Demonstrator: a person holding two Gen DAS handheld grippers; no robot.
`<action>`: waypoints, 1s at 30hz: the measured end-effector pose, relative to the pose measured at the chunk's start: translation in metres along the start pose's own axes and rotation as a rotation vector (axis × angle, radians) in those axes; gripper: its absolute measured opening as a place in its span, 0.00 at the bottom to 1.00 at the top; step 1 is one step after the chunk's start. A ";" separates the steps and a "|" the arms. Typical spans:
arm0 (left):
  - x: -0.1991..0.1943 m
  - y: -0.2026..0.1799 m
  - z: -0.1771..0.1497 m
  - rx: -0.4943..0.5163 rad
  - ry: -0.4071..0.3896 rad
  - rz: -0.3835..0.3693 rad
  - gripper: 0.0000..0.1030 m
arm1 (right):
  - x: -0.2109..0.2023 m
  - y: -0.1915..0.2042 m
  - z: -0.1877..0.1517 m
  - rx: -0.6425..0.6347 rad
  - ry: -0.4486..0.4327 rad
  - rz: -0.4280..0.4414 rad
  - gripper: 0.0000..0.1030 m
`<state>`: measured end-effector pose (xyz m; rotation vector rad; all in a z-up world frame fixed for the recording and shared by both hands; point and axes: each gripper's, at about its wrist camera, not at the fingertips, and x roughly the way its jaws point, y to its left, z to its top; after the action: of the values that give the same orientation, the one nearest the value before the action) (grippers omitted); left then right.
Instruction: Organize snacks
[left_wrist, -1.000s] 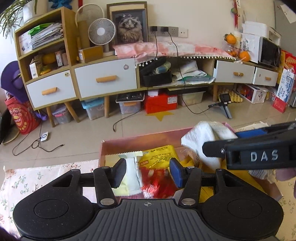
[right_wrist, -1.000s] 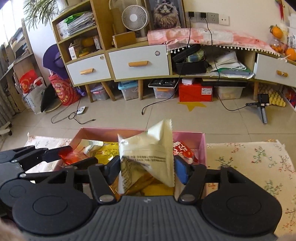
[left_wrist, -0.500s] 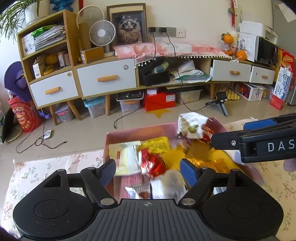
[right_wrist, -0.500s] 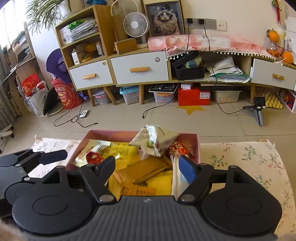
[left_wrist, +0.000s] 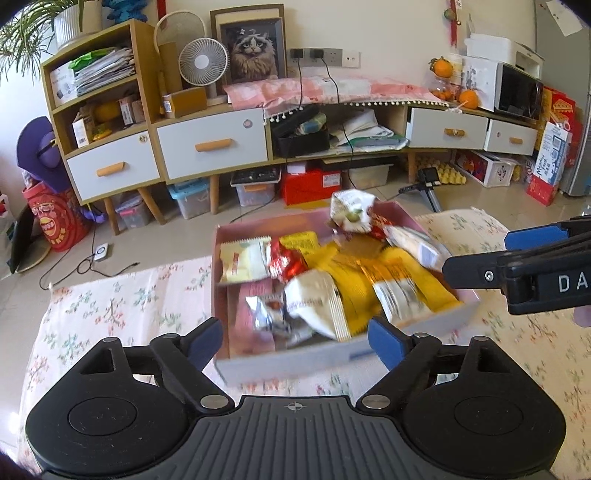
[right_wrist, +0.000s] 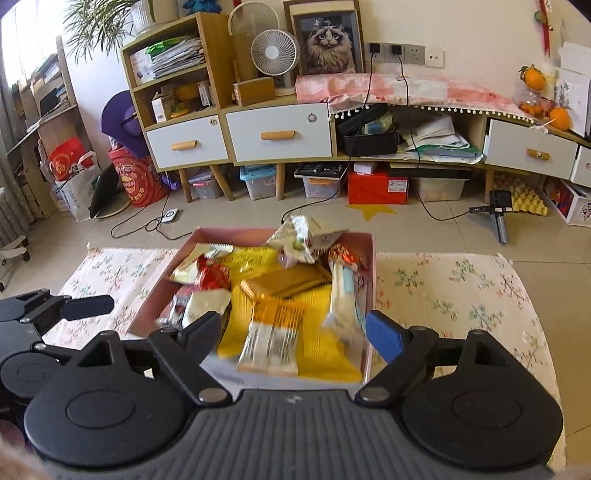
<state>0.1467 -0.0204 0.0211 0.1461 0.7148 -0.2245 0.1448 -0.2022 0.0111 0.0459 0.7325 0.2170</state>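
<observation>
Both pairs of fingers stood wide apart with nothing between them, having just been opening: my left gripper (left_wrist: 295, 338) and my right gripper (right_wrist: 293, 332) hung above the near edge of the pink box (left_wrist: 288, 362). Every snack packet (right_wrist: 273, 336) I could see lay heaped inside it; the flowered cloth (right_wrist: 461, 291) around it looked bare, so little seemed left.

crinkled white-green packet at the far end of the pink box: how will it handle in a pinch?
The white-green packet looks puffed and creased, so probably light and floppy, deforming under pressure. It sits perched atop other snacks at the pink box far wall, so a push would likely topple it.
</observation>
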 end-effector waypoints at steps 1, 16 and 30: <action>-0.004 0.000 -0.003 0.000 0.003 -0.002 0.86 | -0.002 0.001 -0.003 -0.011 0.003 -0.007 0.84; -0.039 0.010 -0.061 -0.087 0.090 0.027 0.94 | -0.027 0.003 -0.058 -0.019 0.076 -0.116 0.91; -0.076 -0.001 -0.080 -0.132 0.129 0.084 0.98 | -0.059 0.018 -0.085 -0.016 0.083 -0.138 0.99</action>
<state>0.0402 0.0074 0.0113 0.0652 0.8472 -0.0874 0.0427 -0.1998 -0.0112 -0.0295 0.8128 0.0932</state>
